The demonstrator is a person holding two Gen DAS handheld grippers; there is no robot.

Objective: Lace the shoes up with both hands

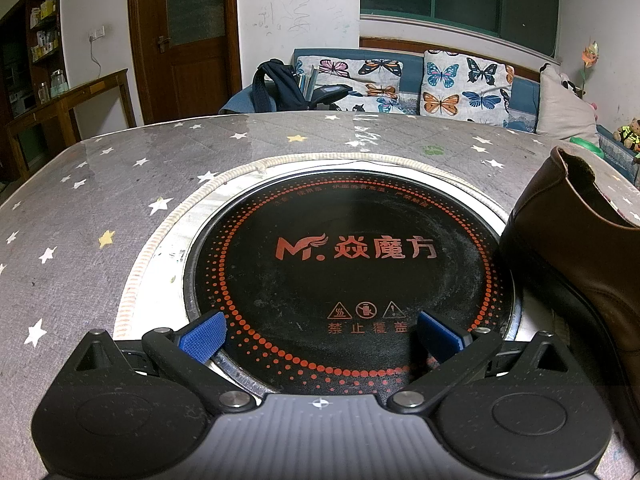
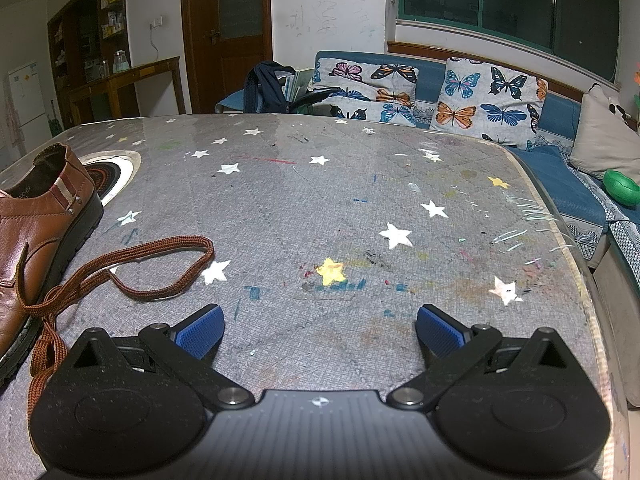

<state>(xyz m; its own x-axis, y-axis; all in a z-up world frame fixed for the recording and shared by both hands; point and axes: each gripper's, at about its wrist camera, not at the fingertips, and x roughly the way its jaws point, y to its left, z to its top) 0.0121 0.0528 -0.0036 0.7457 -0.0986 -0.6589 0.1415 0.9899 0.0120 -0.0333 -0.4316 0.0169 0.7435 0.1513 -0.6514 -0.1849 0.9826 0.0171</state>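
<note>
A brown leather shoe [image 2: 36, 232] with a black sole stands on the grey star-patterned table at the left edge of the right wrist view, heel toward the far side. Its brown lace [image 2: 160, 264] trails loose over the cloth in a long loop and runs down past the gripper's left side. My right gripper [image 2: 320, 330] hangs open over bare cloth, to the right of the lace, holding nothing. In the left wrist view the same shoe [image 1: 584, 248] fills the right edge. My left gripper [image 1: 320, 336] stands open above the black cooktop, left of the shoe, empty.
A round black induction cooktop [image 1: 348, 264] with red lettering is set into the table [image 1: 100, 208]. The table's right edge [image 2: 576, 240] drops off toward a blue sofa with butterfly cushions [image 2: 488, 96]. A backpack [image 1: 276, 88] lies behind the table.
</note>
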